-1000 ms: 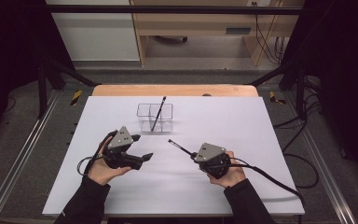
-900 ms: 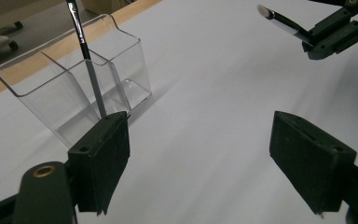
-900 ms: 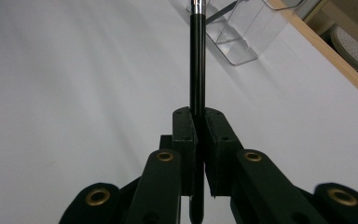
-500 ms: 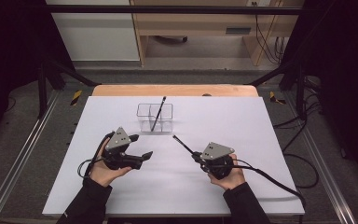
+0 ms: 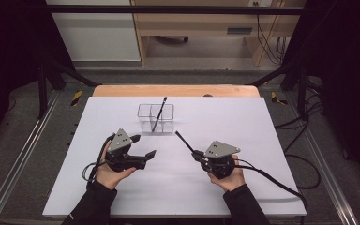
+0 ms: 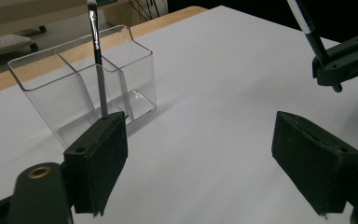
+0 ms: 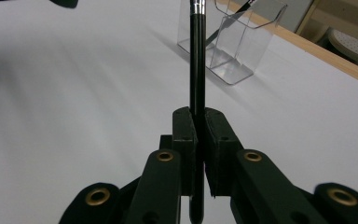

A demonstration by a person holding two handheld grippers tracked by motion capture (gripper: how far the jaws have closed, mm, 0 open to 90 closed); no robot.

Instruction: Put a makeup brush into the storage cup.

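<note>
Right gripper view: the right tool (image 7: 198,122) is clamped on a black brush (image 7: 196,56) pointing straight ahead toward the clear holder (image 7: 235,44) (another brush (image 5: 159,114) stands inside), while the left tool (image 5: 146,158) idles, jaws apart.

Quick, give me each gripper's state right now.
Left gripper: open, jaws wide apart, holding nothing.
Right gripper: shut on a thin black brush, which points toward the clear organizer.
</note>
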